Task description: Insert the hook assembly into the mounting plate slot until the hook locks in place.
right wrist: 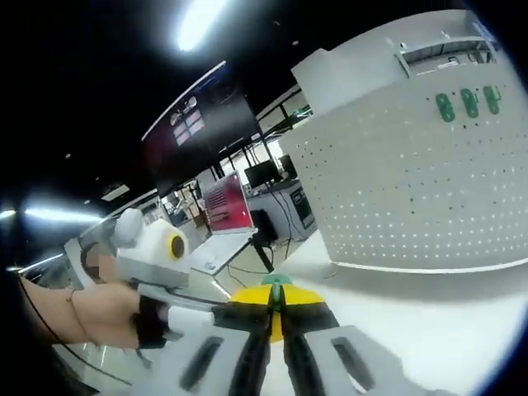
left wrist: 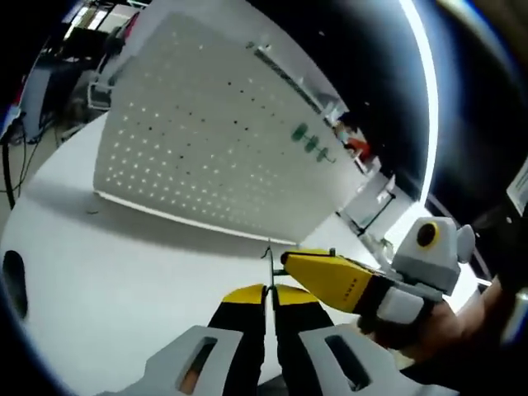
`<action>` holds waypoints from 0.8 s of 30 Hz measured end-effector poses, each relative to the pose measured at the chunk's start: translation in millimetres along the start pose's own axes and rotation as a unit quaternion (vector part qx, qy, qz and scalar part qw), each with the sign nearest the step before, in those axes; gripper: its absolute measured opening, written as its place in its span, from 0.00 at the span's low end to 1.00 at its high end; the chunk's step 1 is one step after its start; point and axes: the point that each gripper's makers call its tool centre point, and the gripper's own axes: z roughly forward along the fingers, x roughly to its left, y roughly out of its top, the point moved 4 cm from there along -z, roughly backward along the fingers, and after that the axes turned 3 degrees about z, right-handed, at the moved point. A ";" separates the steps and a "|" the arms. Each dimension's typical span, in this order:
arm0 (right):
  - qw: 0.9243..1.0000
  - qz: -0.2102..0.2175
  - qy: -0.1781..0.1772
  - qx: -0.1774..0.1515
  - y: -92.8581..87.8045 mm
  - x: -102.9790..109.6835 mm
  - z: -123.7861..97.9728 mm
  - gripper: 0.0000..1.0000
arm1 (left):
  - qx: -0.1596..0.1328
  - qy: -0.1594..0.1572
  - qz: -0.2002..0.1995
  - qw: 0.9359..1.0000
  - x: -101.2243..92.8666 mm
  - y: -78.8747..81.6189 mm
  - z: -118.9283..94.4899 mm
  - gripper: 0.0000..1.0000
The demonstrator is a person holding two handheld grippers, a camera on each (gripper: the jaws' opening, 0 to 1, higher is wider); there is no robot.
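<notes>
Metal hook (left wrist: pixel 268 257) is pinched between both closed hand-held grippers, left (left wrist: pixel 270 290) and right (right wrist: pixel 276 304), before the white pegboard (left wrist: pixel 206 140).

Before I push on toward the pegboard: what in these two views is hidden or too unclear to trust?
- Hook, left gripper view: thin wire between the shut left gripper tips; shape too small to read.
- Same spot, right gripper view: right gripper tips meet over a green piece, mostly covered by the yellow pads.
- Mounting slot: the pegboard holes are too small to pick the target.
- Green hooks: attachment unclear.
- Pegboard base, right side: cut off by the rim.
</notes>
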 end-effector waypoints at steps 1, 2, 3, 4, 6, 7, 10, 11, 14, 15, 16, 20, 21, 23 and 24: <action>1.000 0.000 0.000 0.000 0.2 -0.1 0.0 0.00 | 0.000 0.001 0.003 1.000 -0.4 0.3 -0.1 0.02; 1.000 0.000 0.000 0.000 0.3 -0.2 0.0 0.00 | 0.001 0.003 0.006 1.000 -1.0 0.9 -0.2 0.01; 1.000 -0.001 0.000 -0.002 1.4 0.1 -0.3 0.00 | -0.002 0.002 0.007 1.000 -1.3 1.7 -0.4 0.01; 1.000 -0.002 0.002 -0.005 3.2 0.6 -0.7 0.00 | -0.008 -0.002 0.004 1.000 -2.1 3.2 -0.4 0.01; 1.000 -0.009 0.006 -0.003 6.8 1.9 -1.2 0.00 | -0.012 -0.004 0.006 1.000 -3.8 5.2 -1.0 0.01; 1.000 -0.007 0.006 -0.001 8.3 0.9 -1.5 0.00 | -0.012 -0.002 0.014 1.000 -5.5 6.6 -0.3 0.01; 1.000 0.009 0.011 -0.001 13.0 -0.1 -3.2 0.01 | -0.015 0.010 0.053 0.998 -5.3 13.4 0.2 0.01; 1.000 0.011 0.013 -0.002 15.8 -0.6 -4.8 0.01 | -0.011 0.019 0.071 0.997 -4.8 15.8 -0.3 0.01; 1.000 0.011 0.012 -0.001 21.7 -3.2 -9.7 0.06 | -0.007 0.030 0.101 0.994 -5.6 21.0 -1.3 0.01; 1.000 0.010 0.016 -0.003 24.3 -4.2 -11.7 0.06 | -0.007 0.033 0.105 0.994 -5.3 22.4 -1.7 0.01; 1.000 0.011 0.017 -0.003 25.0 -4.3 -12.4 0.07 | -0.008 0.036 0.107 0.994 -4.7 23.5 -2.0 0.01; 0.999 0.021 0.025 0.002 28.2 -4.3 -16.5 0.08 | -0.014 0.048 0.123 0.991 -3.6 28.4 -3.6 0.01; 0.999 0.021 0.025 0.001 28.7 -4.5 -16.9 0.08 | -0.015 0.051 0.129 0.990 -3.9 29.2 -3.7 0.01; 0.999 0.027 0.028 0.000 29.6 -3.7 -16.0 0.08 | -0.003 0.054 0.179 0.982 -5.0 28.8 -3.1 0.01; 0.999 0.030 0.030 0.001 29.5 -3.2 -15.3 0.08 | 0.001 0.058 0.198 0.978 -5.6 28.6 -2.9 0.01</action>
